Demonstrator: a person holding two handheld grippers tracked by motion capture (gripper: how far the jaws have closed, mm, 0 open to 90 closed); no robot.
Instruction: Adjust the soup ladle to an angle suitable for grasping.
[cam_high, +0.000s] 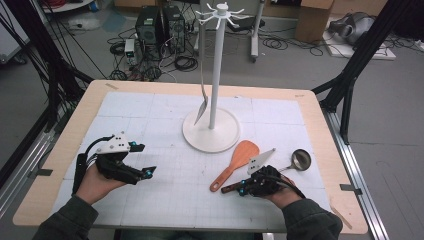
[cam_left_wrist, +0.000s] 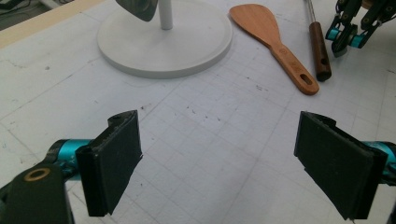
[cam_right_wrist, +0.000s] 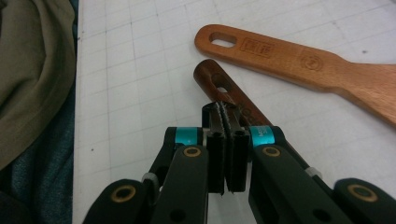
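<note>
On the table (cam_high: 150, 102) there is one white hanging stand (cam_high: 215, 75), one wooden spatula (cam_high: 239, 159), one ladle (cam_high: 296, 162) with a dark handle, and one metal utensil (cam_high: 202, 107) hanging on the stand. There are two grippers, the left gripper (cam_high: 142, 160) and the right gripper (cam_high: 241, 190).

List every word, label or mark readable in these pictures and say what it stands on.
Nothing can be read as words.
Wooden spatula handle: a rectangular stamp and a round stamp, both too blurred to read.
Ladle's dark wooden handle, under the shut right gripper: no legible mark.

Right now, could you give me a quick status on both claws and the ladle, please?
Left claw open, empty. Right claw shut above dark ladle handle, no grip. Wooden spatula close alongside.
</note>
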